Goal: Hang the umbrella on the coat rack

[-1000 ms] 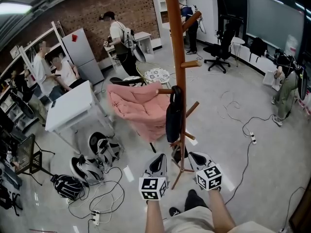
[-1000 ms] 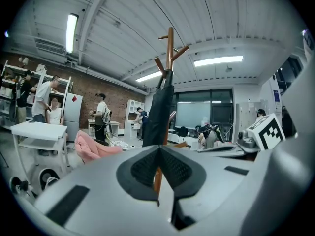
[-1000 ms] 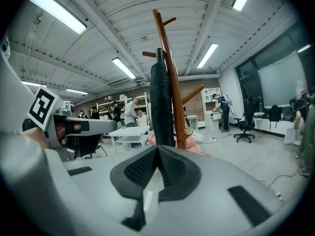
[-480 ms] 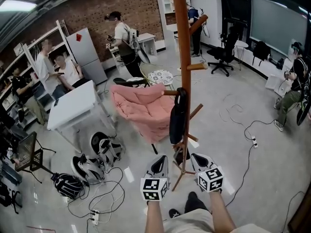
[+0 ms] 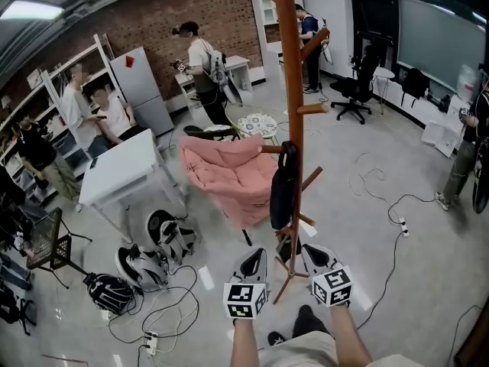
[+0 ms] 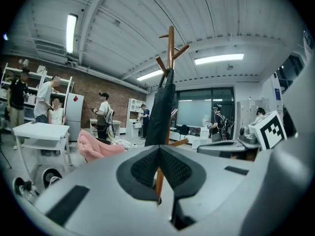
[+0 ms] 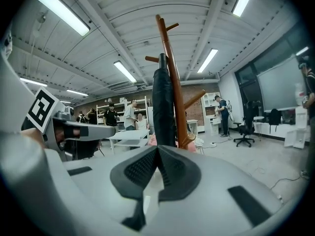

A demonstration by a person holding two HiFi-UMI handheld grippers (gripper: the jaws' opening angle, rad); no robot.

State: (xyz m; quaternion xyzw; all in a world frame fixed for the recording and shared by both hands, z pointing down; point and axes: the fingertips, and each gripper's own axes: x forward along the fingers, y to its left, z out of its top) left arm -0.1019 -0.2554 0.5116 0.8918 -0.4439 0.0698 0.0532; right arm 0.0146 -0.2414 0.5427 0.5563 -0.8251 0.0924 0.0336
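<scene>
Hanging from a lower peg of the coat rack, the umbrella is furled and dark, its upper end caught at the peg (whether by handle or strap cannot be told) and its body dropping straight down just beside the wooden pole; this lets its weight pull square on the peg, so it should not swing or slide off. Left gripper has its jaws pressed together with nothing between them, and the left gripper view shows only the pole and the umbrella beyond the tips. Right gripper is likewise closed and empty. Both are held low and side by side in front of the person, near the rack's splayed feet and apart from the umbrella, pointing roughly level toward the pole. Judged from this layout, the hanging step is done: neither tool bears any load, and the closed, parked posture places the jaws clear of the peg and of the cables on the floor
</scene>
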